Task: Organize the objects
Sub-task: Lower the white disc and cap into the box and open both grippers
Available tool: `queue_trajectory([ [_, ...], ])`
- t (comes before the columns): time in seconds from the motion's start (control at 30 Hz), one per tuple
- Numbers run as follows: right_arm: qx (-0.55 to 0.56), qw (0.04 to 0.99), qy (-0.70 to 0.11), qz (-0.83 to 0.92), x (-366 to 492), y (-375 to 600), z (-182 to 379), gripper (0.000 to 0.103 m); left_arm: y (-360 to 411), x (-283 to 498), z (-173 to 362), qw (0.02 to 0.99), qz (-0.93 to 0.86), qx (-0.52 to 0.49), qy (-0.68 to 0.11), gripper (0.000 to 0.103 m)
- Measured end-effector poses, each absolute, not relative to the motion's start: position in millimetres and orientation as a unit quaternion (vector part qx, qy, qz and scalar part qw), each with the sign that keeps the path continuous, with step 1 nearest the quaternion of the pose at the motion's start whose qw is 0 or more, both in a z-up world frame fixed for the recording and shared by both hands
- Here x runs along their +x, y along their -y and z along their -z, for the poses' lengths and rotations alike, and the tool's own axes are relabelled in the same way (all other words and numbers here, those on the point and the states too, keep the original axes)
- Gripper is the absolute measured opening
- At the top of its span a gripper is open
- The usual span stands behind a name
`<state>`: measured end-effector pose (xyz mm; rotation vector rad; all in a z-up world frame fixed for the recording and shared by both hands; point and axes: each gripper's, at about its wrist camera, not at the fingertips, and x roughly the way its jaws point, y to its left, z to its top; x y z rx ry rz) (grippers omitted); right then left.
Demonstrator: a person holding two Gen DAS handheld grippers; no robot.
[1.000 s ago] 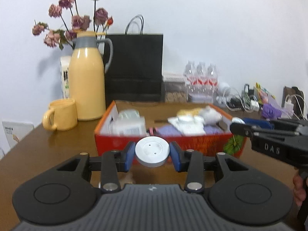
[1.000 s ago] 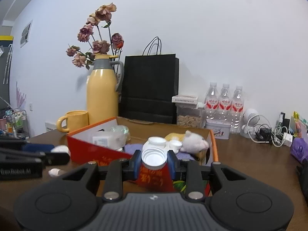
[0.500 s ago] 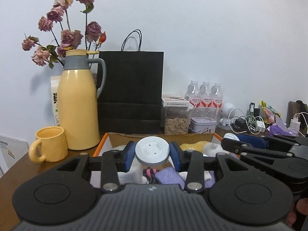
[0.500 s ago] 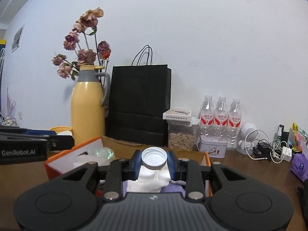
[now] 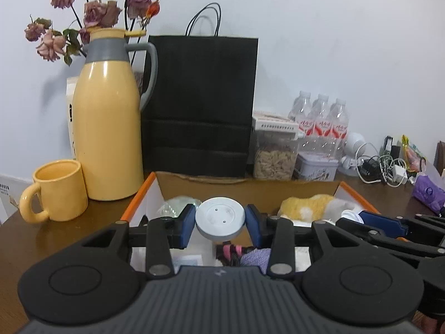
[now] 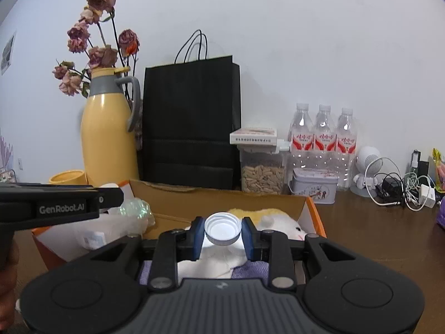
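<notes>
Left wrist view: the left gripper (image 5: 220, 224) pinches a white round disc (image 5: 220, 220) over the orange box (image 5: 137, 196), its frame hiding the box's near contents. At 3 o'clock the right gripper (image 5: 358, 218) is partly cut off. Right wrist view: the right gripper (image 6: 222, 232) pinches a white bottle cap (image 6: 222, 228) above the box's half-hidden plush toy (image 6: 281, 221).

Glossy yellow jug (image 5: 107, 128) at ten o'clock, grey matt collar. Matt black paper bag (image 5: 198, 103) at twelve. Clear plastic bottles (image 6: 322, 139) at two o'clock, shiny. Polished dark wood table (image 6: 375, 236). Rough brown cardboard box (image 6: 222, 203), fluffy cloth toy (image 5: 306, 204) inside. Smooth matt white plastic disc (image 5: 220, 218); ribbed white plastic cap (image 6: 222, 228).
</notes>
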<state>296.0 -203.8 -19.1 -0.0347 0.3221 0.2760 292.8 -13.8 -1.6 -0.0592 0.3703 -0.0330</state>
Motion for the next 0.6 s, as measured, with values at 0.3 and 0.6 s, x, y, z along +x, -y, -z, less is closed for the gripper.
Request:
queue_trajectory([
  [0.3,-0.028,0.973,-0.180,-0.140,293,201,28,0.081,13,281,3,0.989,0.002,-0.032,-0.146,0.103],
  [0.6,-0.041,0.977,-0.162,-0.132,284,196,24,0.103,17,279,2,0.989,-0.007,-0.027,-0.143,0.103],
])
